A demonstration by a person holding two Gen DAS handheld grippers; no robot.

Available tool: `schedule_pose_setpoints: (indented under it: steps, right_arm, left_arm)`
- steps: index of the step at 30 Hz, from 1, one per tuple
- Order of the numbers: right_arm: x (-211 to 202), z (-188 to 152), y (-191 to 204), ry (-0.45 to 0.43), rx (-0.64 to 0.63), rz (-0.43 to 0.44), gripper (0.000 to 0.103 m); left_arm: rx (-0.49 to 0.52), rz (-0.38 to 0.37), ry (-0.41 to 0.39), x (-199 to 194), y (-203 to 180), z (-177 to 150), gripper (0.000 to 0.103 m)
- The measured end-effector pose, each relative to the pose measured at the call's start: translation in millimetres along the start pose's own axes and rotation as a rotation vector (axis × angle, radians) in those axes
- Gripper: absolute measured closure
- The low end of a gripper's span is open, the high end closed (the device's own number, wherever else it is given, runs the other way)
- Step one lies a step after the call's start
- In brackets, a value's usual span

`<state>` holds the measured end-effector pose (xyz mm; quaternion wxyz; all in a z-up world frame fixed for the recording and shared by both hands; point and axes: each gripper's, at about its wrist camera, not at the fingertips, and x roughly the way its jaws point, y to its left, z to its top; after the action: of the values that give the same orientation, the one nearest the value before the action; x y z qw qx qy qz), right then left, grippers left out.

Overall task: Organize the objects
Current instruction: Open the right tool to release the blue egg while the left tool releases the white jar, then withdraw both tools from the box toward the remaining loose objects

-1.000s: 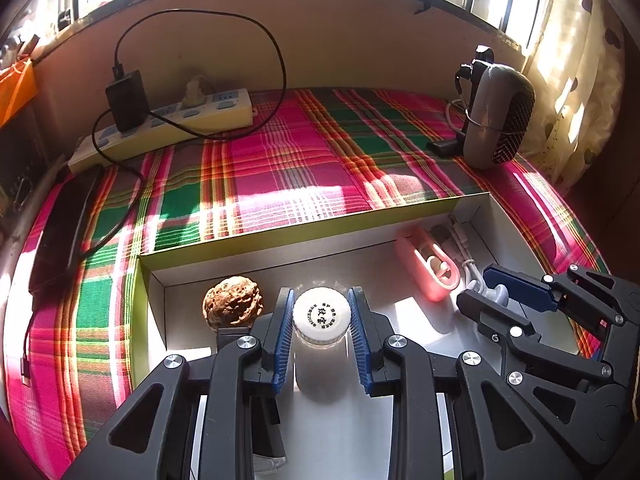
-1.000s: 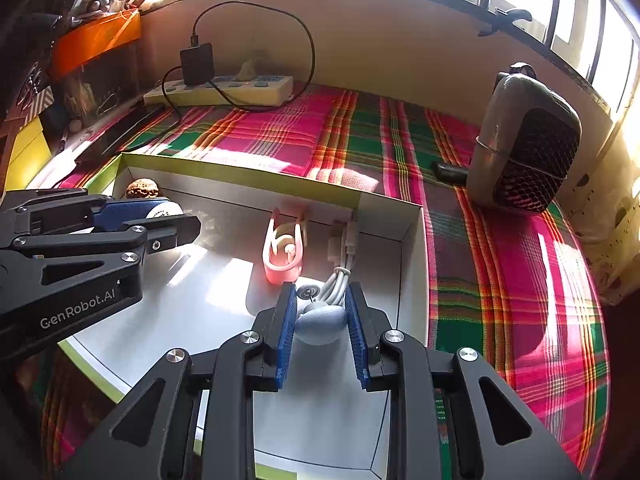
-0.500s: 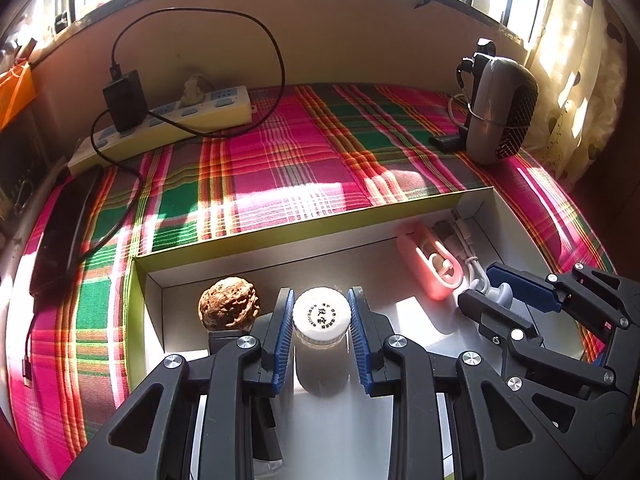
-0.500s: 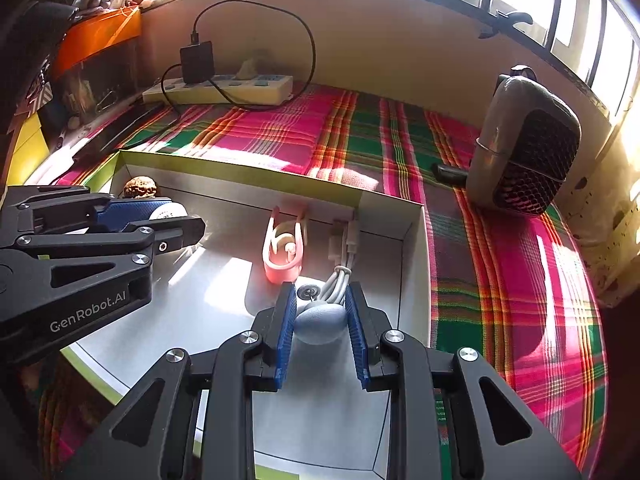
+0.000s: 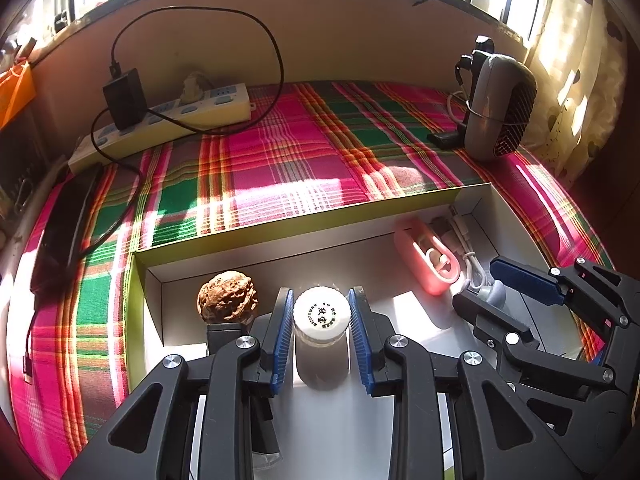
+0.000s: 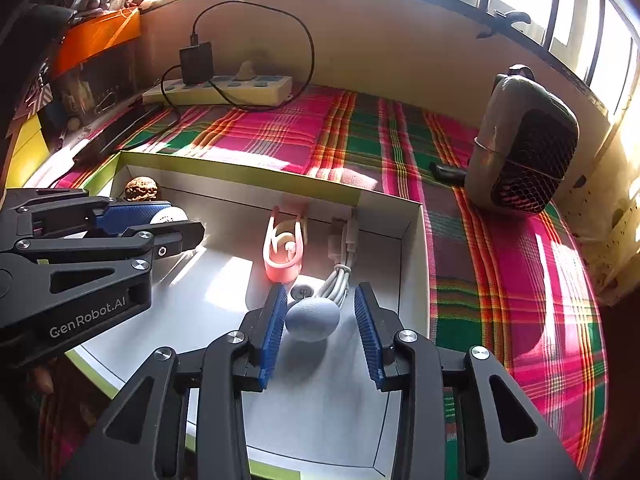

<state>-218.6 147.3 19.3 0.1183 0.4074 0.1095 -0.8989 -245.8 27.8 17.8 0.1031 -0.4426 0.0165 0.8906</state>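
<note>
- My left gripper (image 5: 320, 334): blue-padded jaws that have just been opening; they now stand a little apart on either side of the small glass jar with a white printed cap (image 5: 320, 316), a thin gap showing at each side, so nothing is gripped.
- The jar stands upright on the white floor of the shallow cardboard box with yellow-green outer walls (image 5: 280, 232), near its left end.
- The brown wrinkled walnut (image 5: 227, 298) sits just left of the jar, by the box's left corner.
- My right gripper (image 6: 320, 324): jaws likewise just opened; the blue-grey rounded pebble-like object (image 6: 313, 320) lies on the box floor between them, touching or nearly touching the left pad and clear of the right one, not held.
- Just beyond that object: a small round silvery disc (image 6: 303, 291), the bundled white cable (image 6: 340, 268) and, to its left, the pink plastic clip-shaped holder (image 6: 282, 250), all at the box's right end.
- The box rests on a pink, green and orange plaid cloth (image 5: 280, 160).
- Behind, on the cloth: a cream power strip (image 5: 180, 120) with a black adapter plugged in, and a grey mesh-fronted fan (image 5: 500, 108) at the right.
</note>
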Motion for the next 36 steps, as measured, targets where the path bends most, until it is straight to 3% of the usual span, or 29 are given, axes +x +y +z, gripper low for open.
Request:
schedule_pose_setpoints:
  steps: [20, 36]
  right_arm:
    - [-32.8, -9.0, -4.0, -0.044, 0.054, 0.010, 0.065]
    - [-89.2, -46.2, -12.0, -0.103, 0.127, 0.002, 0.065]
  left_arm:
    - [-0.005, 0.002, -0.075, -46.5, -6.1, -15.5, 0.073]
    - [-0.056, -0.032, -0.135, -99.9, -9.2, -61.6, 0.073]
